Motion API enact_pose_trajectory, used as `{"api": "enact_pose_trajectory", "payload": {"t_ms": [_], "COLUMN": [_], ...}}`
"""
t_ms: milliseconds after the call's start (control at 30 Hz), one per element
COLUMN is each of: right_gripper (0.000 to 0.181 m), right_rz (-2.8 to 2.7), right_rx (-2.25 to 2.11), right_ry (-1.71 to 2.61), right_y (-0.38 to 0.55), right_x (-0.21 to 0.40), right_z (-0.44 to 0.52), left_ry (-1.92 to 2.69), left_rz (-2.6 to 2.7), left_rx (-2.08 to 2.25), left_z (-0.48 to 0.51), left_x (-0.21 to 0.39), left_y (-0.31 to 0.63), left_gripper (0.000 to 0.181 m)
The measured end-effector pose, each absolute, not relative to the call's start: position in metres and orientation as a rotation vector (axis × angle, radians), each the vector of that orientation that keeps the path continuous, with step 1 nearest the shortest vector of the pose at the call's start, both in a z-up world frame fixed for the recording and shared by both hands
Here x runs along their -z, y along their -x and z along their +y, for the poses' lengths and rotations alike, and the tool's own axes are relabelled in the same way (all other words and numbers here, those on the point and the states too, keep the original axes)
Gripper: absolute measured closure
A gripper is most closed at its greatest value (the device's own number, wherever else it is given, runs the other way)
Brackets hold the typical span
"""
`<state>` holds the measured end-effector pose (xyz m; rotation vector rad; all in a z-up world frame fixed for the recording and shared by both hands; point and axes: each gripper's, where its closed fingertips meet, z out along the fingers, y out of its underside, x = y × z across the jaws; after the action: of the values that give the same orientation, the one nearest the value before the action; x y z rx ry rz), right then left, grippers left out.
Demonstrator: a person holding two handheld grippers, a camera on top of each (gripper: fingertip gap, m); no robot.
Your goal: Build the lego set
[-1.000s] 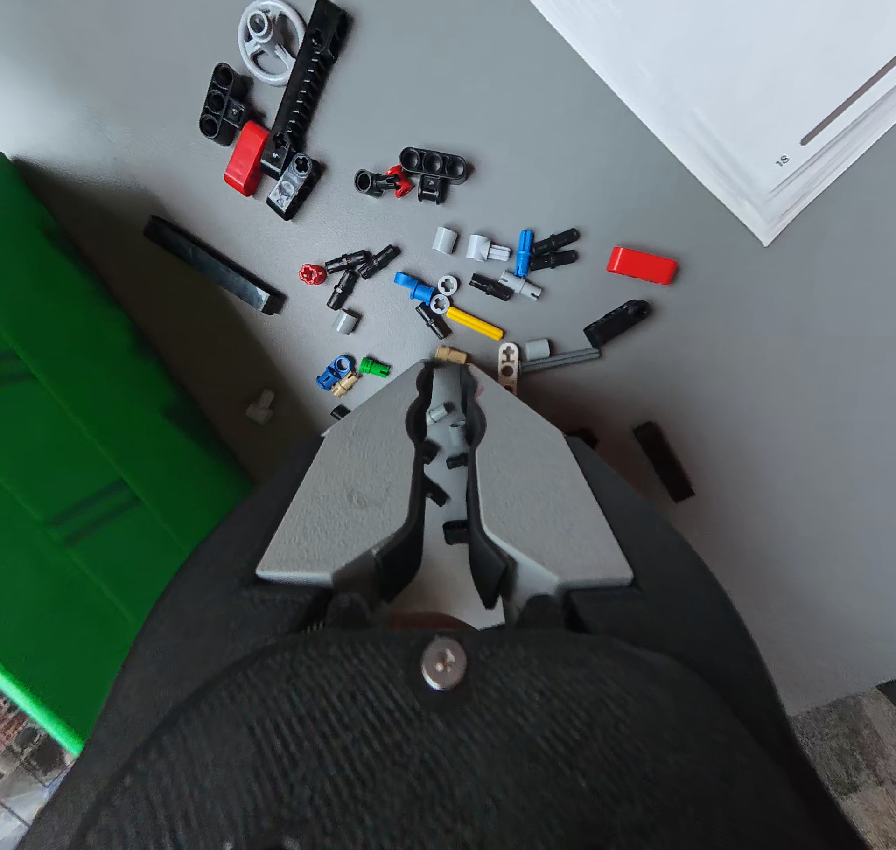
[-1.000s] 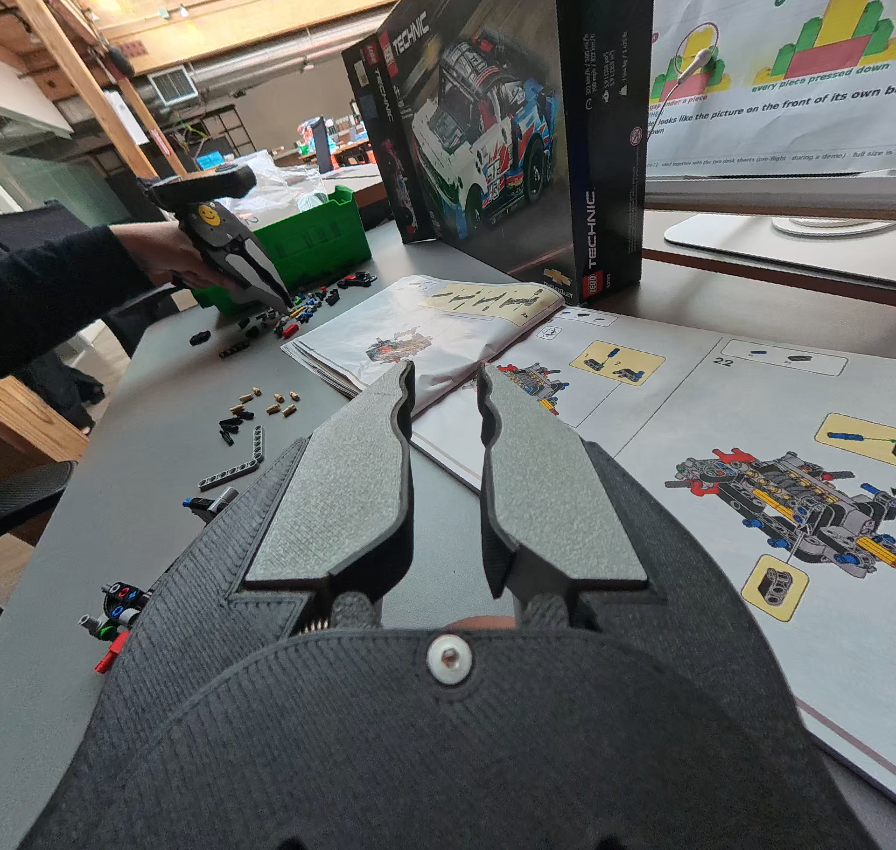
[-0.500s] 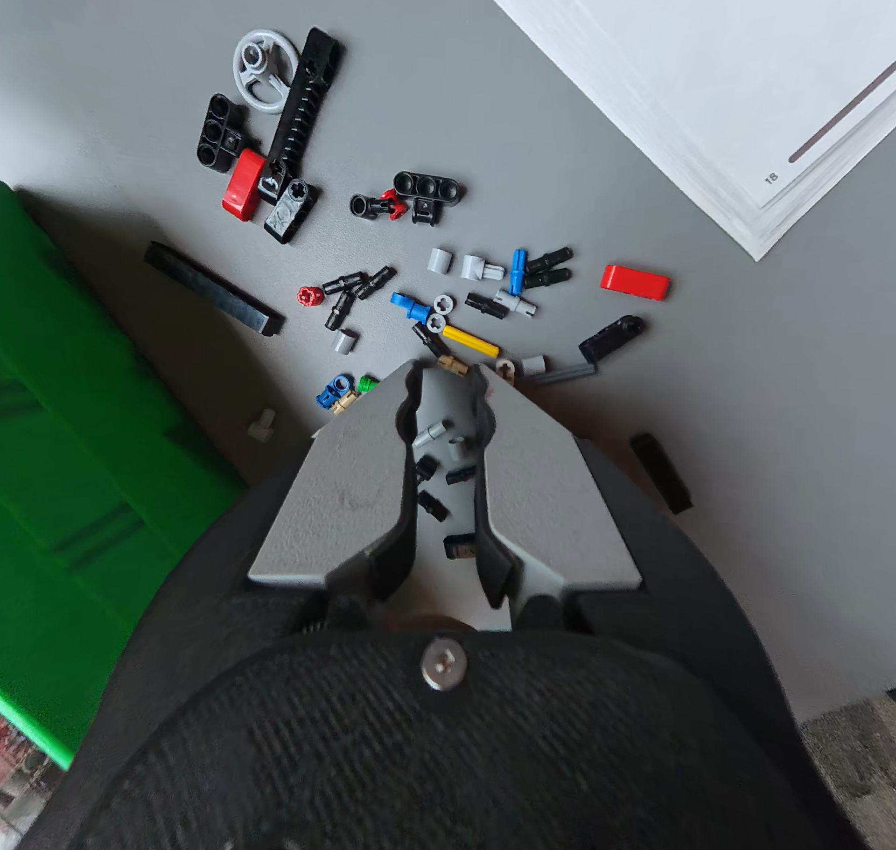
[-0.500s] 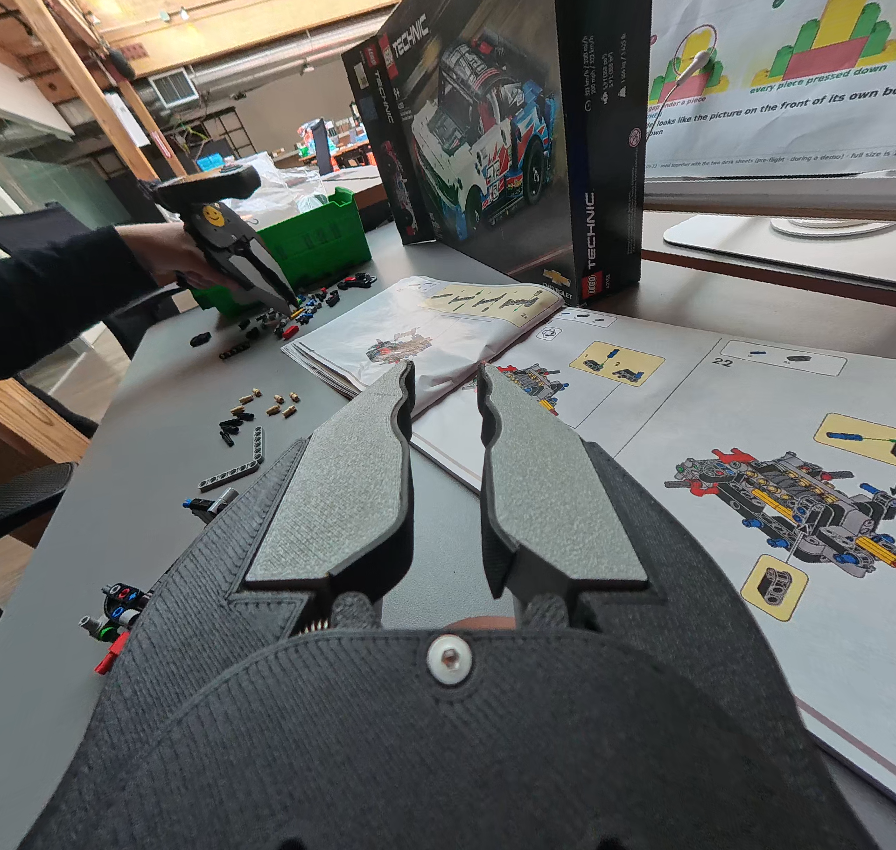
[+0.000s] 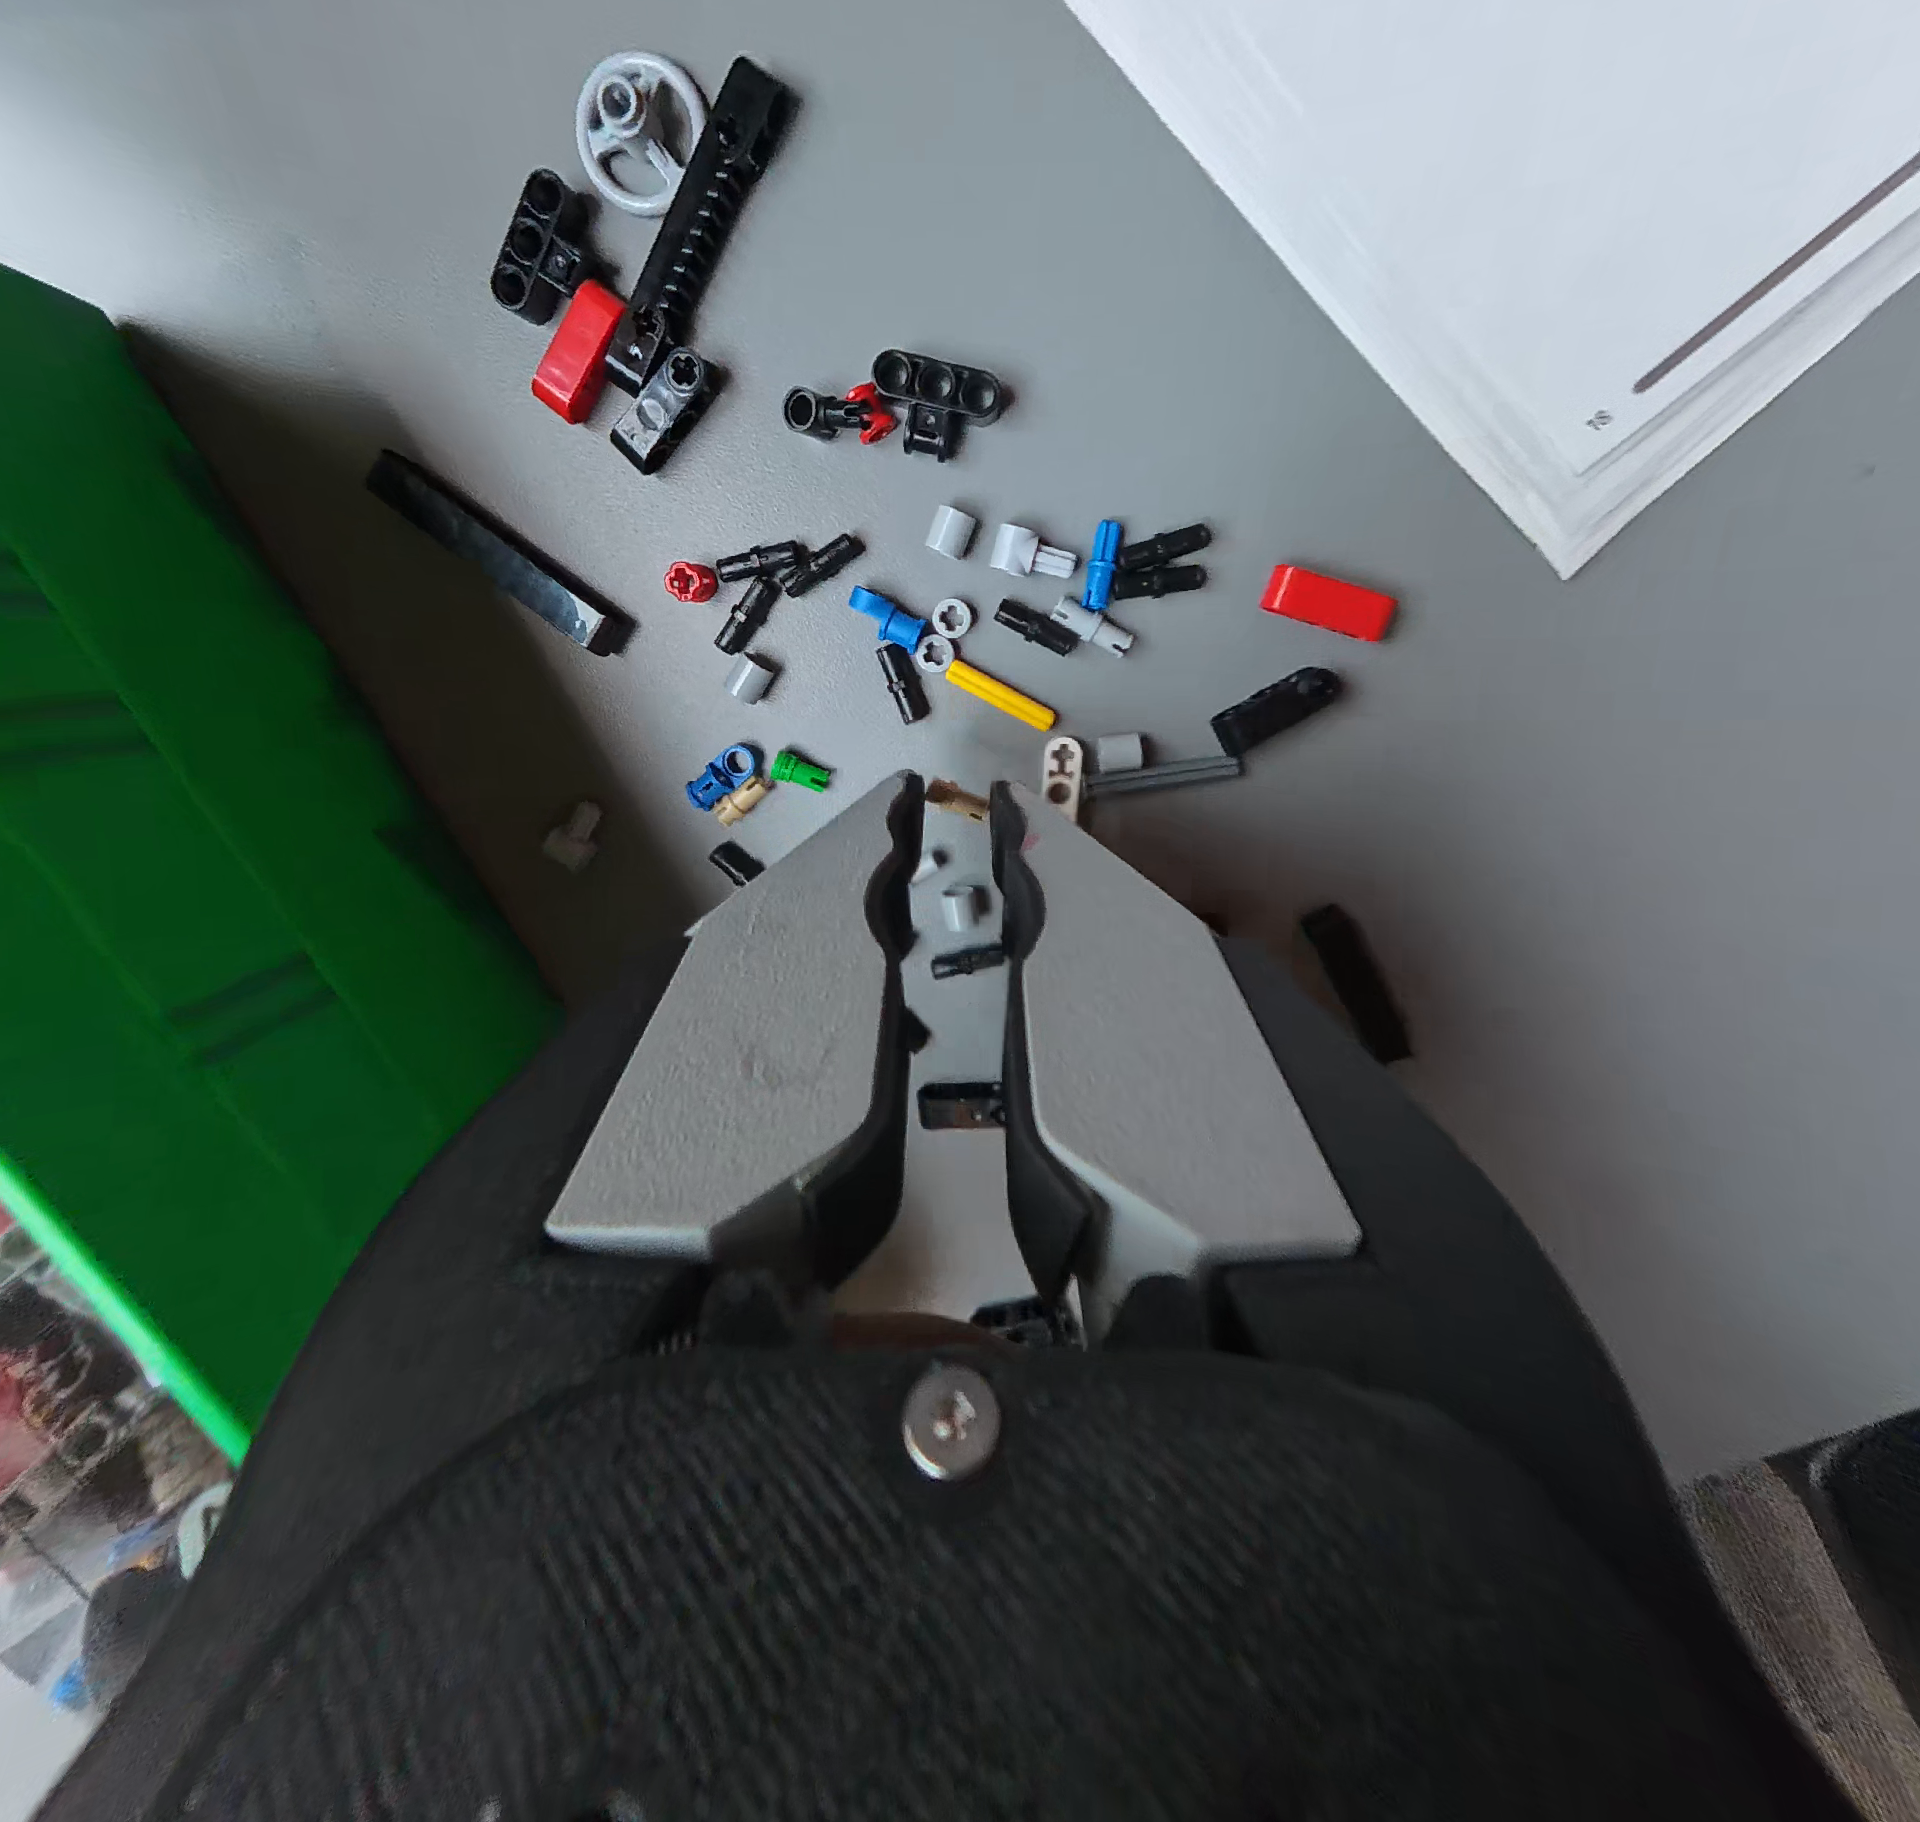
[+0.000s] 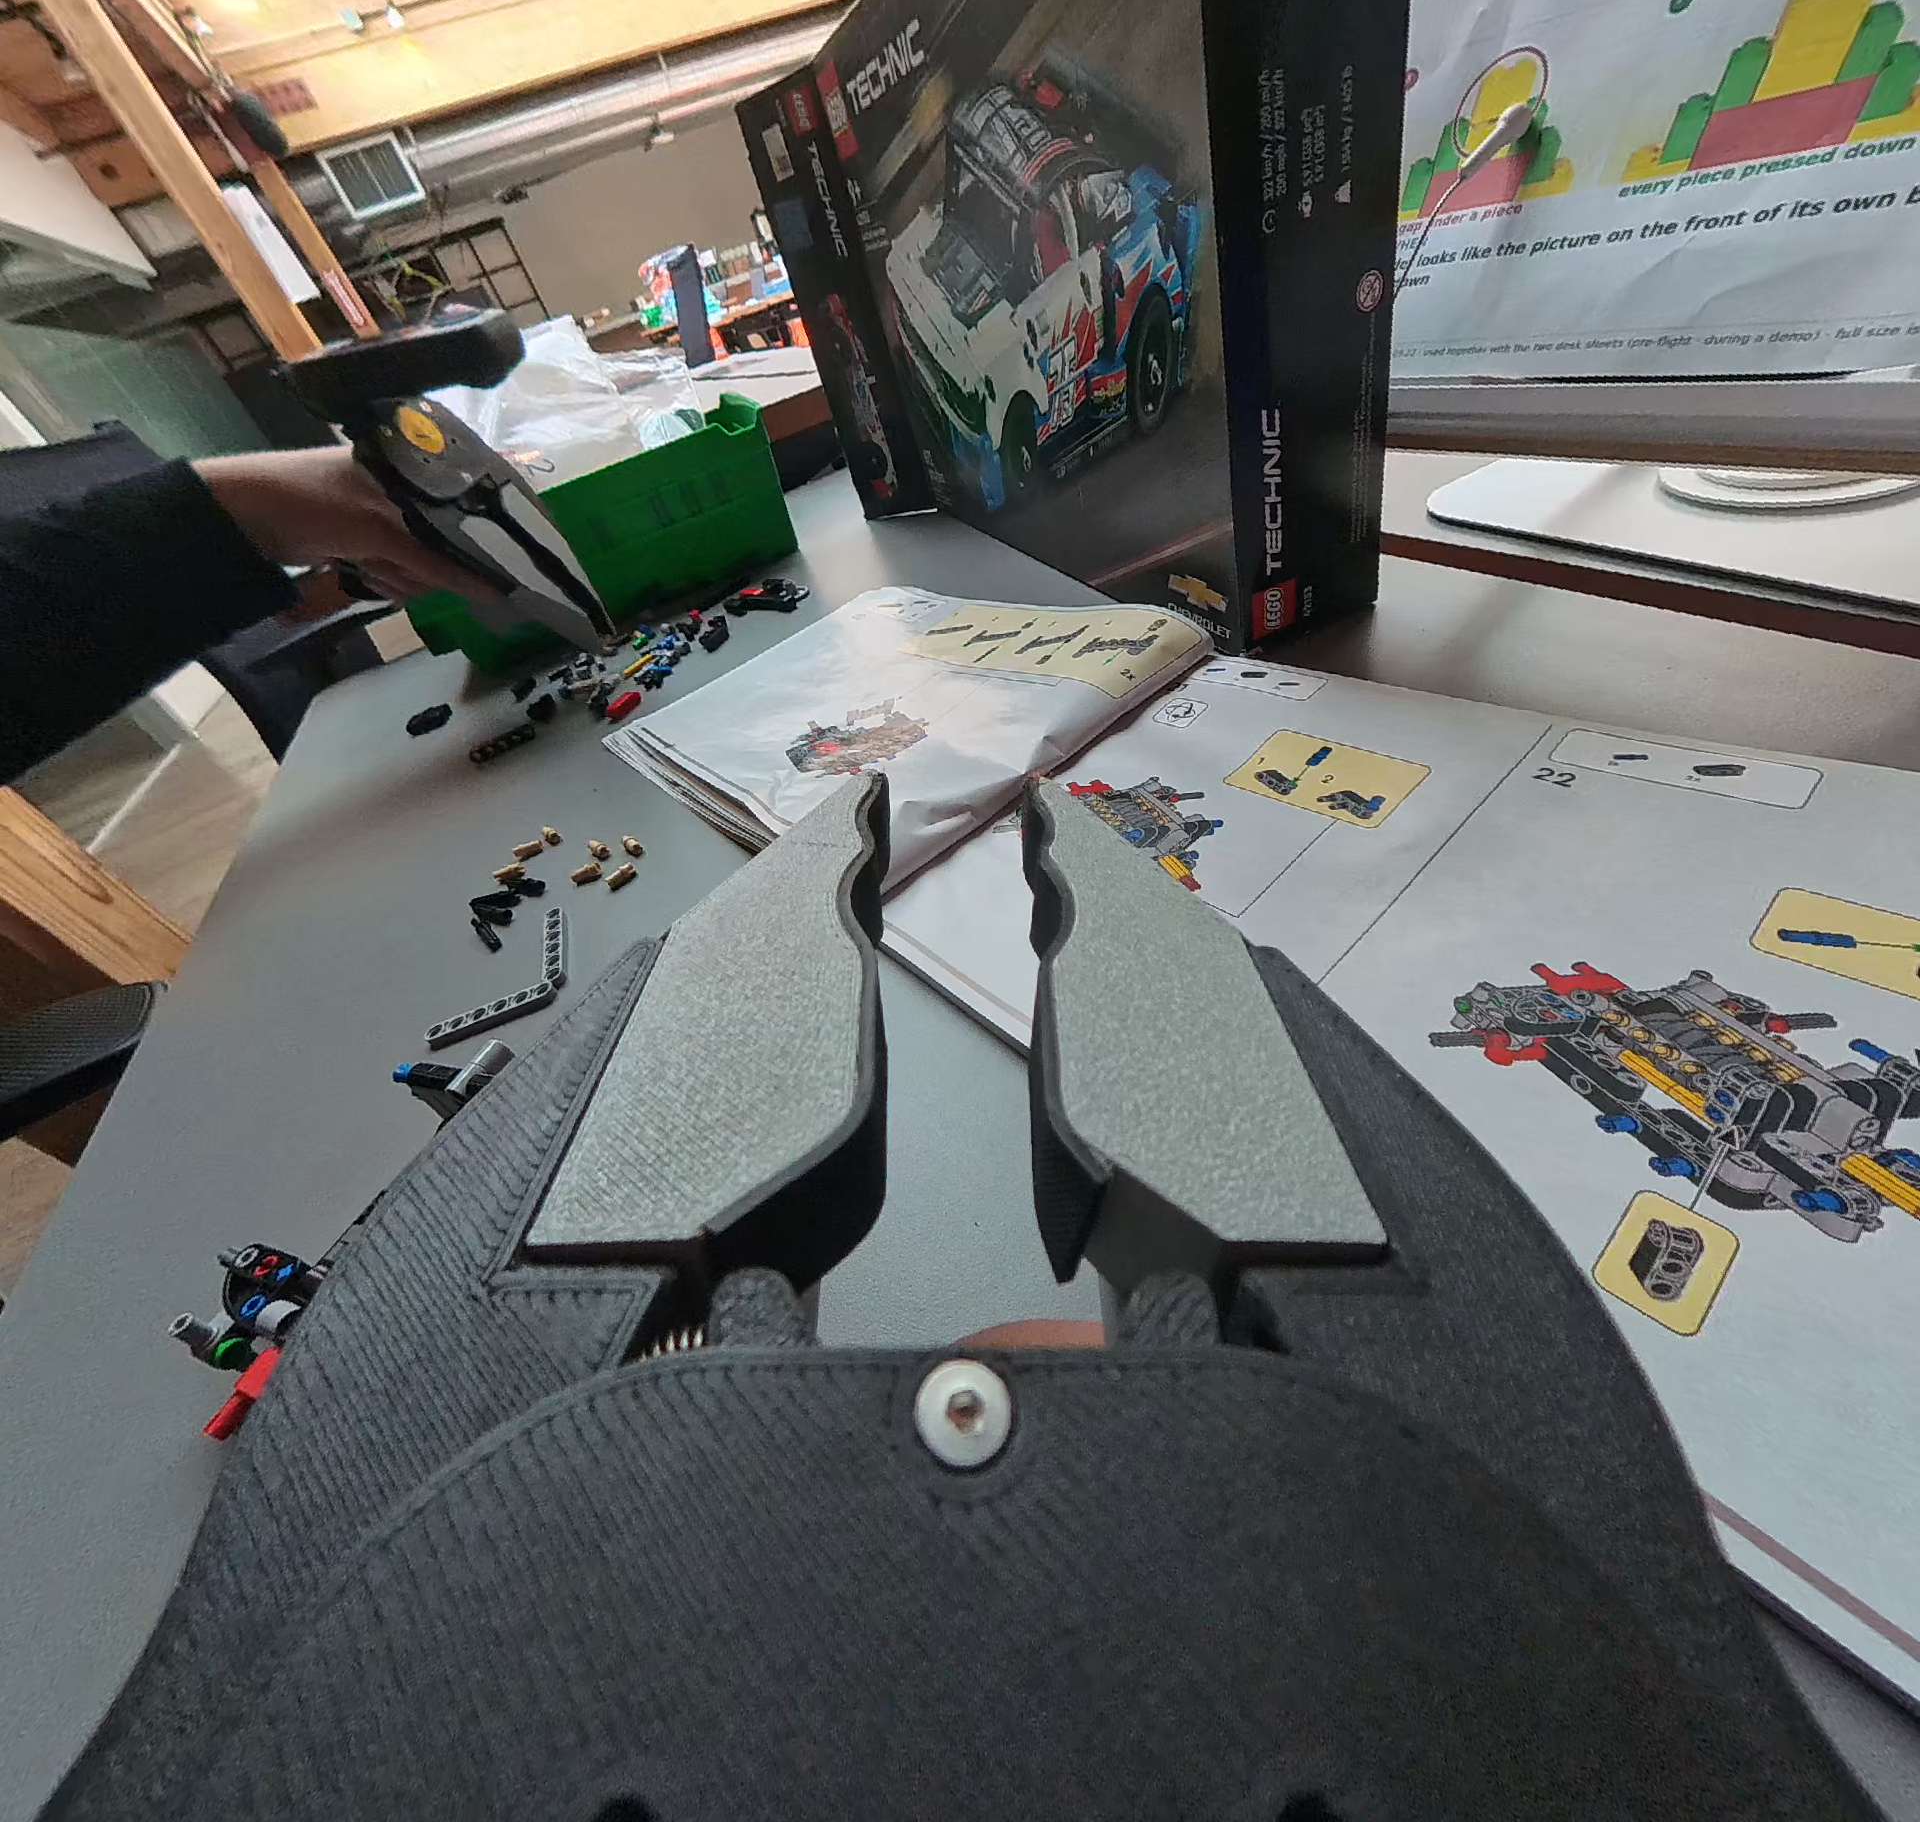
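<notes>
Many small Lego Technic pieces lie loose on the grey table [image 5: 1558, 941]: a yellow axle [image 5: 1000, 694], a red piece [image 5: 1328, 602], a grey wheel [image 5: 636, 133], black pins and beams. My left gripper [image 5: 954, 793] points down at this pile, jaws narrowly apart, with a tan pin [image 5: 961, 802] lying between the tips. In the right wrist view it [image 6: 608, 640] reaches the pile, held by a hand in a dark sleeve. My right gripper [image 6: 954, 796] is open and empty, above the open instruction booklet [image 6: 1558, 889].
A green bin [image 5: 208, 733] stands left of the pile and also shows in the right wrist view [image 6: 675, 515]. A set box [image 6: 1039, 266] stands behind the booklet. Tan pins [image 6: 592, 863], a grey angled beam [image 6: 520, 983] and a small sub-assembly [image 6: 249, 1315] lie left of my right gripper. There is about 45 cm between the tips of the two grippers. Measured from the fingertips, the red piece [image 5: 1328, 602] is 7 cm or so from the left gripper and 40 cm from the right.
My left gripper's jaws widened half a second ago and have now narrowed, with the tan pin between the tips. The right gripper has not moved.
</notes>
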<state>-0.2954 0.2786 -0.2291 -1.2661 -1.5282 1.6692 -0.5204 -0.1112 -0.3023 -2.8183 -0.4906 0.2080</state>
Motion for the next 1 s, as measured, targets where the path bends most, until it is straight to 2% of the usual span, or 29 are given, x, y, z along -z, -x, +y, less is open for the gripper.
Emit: {"api": "enact_pose_trajectory", "payload": {"t_ms": [200,433,700,800,1000], "right_gripper": [0.159,0.159,0.159,0.159,0.159], "right_rz": [-1.531,-1.541,-1.551,-1.562,-1.566], "right_rx": [-1.669,-1.659,-1.659,-1.650,-1.656], "right_ry": [1.266,1.260,1.261,1.255,1.265], "right_y": [0.295,0.295,0.295,0.295,0.295], "right_x": [0.229,0.230,0.230,0.231,0.232], "right_z": [0.278,0.277,0.276,0.275,0.275], "left_ry": [2.738,2.773,2.808,2.845,2.809], "left_rz": [-0.299,0.085,0.102,0.102,0.093], "left_rx": [-0.162,0.006,0.012,-0.047,-0.017], "left_z": [-0.072,-0.014,-0.006,-0.013,-0.014], "left_x": [0.266,0.293,0.314,0.319,0.308], "left_y": [0.458,0.343,0.329,0.335,0.335], "left_gripper": [0.171,0.170,0.170,0.164,0.162]}}
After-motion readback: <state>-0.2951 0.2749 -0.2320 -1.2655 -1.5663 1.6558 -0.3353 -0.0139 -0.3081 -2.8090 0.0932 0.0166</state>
